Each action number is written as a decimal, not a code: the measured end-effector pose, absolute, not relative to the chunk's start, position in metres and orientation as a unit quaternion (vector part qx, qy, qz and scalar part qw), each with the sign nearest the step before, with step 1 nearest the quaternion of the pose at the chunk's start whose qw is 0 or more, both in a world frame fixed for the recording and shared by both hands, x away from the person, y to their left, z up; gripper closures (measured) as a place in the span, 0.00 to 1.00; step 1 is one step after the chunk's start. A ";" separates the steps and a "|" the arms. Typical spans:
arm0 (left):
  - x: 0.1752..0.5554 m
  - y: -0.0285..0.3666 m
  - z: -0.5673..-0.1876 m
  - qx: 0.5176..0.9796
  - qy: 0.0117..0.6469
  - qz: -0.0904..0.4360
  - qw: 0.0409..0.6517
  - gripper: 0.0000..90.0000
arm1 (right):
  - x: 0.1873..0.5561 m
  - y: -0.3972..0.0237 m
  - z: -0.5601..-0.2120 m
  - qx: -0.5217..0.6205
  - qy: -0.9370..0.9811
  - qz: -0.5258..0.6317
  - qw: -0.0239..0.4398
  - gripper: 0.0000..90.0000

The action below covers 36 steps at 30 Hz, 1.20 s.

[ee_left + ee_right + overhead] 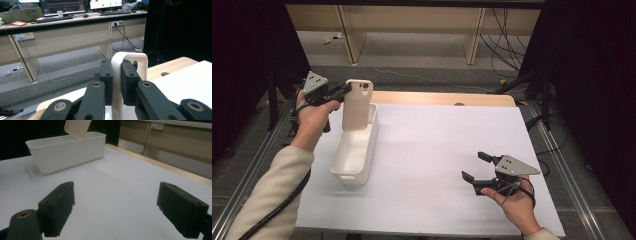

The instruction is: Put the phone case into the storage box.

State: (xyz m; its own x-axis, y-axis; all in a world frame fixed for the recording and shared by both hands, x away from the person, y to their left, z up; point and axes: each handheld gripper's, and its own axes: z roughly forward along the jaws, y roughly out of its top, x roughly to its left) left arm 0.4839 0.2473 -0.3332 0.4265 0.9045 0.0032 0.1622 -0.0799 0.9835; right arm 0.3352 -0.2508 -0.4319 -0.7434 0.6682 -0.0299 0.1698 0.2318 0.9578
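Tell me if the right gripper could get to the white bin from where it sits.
Probably yes. The right gripper stands open over bare white table, with nothing between it and the white bin. The left gripper holds a beige phone case above the bin's far end.

Office lab: desks (pixel 62 37), monitors (pixel 63 5), cables (pixel 125 37)

Quick count: one white bin (pixel 354 152), one beige lid (pixel 357 105), and two grippers, the left gripper (pixel 343 91) and the right gripper (pixel 475 166). One table (pixel 437 150) too.
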 end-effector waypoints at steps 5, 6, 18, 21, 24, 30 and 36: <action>0.487 0.247 -0.334 0.649 0.412 0.344 0.539 0.91 | 0.335 -0.251 -0.432 0.277 0.754 0.553 0.223 0.18; 0.487 0.247 -0.334 0.650 0.412 0.344 0.538 0.91 | 0.335 -0.251 -0.432 0.278 0.753 0.553 0.225 0.18; 0.492 0.248 -0.337 0.649 0.413 0.346 0.537 0.91 | 0.335 -0.252 -0.432 0.275 0.756 0.553 0.218 0.18; 0.493 0.248 -0.337 0.649 0.414 0.346 0.537 0.91 | 0.335 -0.252 -0.432 0.275 0.756 0.551 0.222 0.18; 0.495 0.248 -0.338 0.648 0.415 0.347 0.536 0.91 | 0.335 -0.252 -0.432 0.276 0.755 0.552 0.222 0.18; 0.498 0.247 -0.341 0.649 0.417 0.345 0.535 0.91 | 0.335 -0.252 -0.432 0.276 0.753 0.555 0.223 0.18; 0.501 0.245 -0.344 0.650 0.416 0.344 0.535 0.91 | 0.334 -0.252 -0.432 0.281 0.757 0.550 0.214 0.18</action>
